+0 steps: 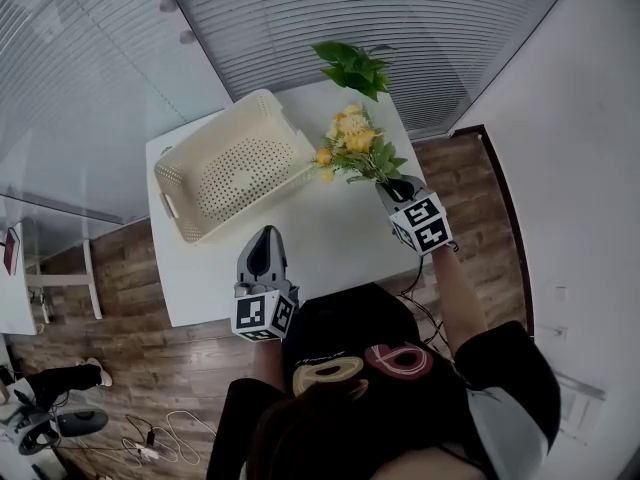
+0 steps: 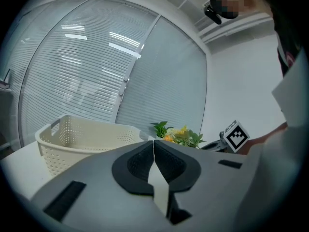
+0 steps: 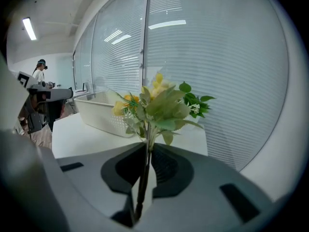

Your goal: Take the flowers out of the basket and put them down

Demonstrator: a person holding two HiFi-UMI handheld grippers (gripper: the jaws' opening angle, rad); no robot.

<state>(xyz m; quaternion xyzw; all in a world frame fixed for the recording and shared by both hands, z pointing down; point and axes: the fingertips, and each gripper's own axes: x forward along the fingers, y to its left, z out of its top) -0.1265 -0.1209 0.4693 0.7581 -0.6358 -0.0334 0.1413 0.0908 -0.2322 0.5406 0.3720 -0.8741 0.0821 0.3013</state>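
Between the jaws of the right tool (image 3: 147, 154) stand the flowers (image 3: 154, 103), upright, their thin dark stems pinched in the narrow gap between the two pads. Yellow and orange blooms and green leaves spread out above the jaw tips. So the right tool is clenched on the stems and carries the whole bunch.

Seen from the head view, the flowers (image 1: 352, 140) are outside the basket (image 1: 212, 128), just beside its right corner, over the far right part of the white counter (image 1: 330, 238). Whether the nearest orange bloom touches the basket's rim cannot be told. The right tool (image 1: 398, 190) comes in from the right, its marker cube toward the person.

The basket is cream, perforated and rectangular, and it sits at an angle on the left half of the counter with nothing showing inside it. Behind the flowers, at the counter's far edge, lies a leafy green sprig (image 1: 352, 66), apart from the bunch.

The left tool (image 1: 265, 240) is over the near part of the counter, in front of the basket and well apart from the flowers. Its own view shows its jaws (image 2: 154, 149) pressed together with nothing between them.

Slatted blinds (image 1: 380, 18) rise behind the counter, and a wooden floor (image 1: 120, 368) lies around it
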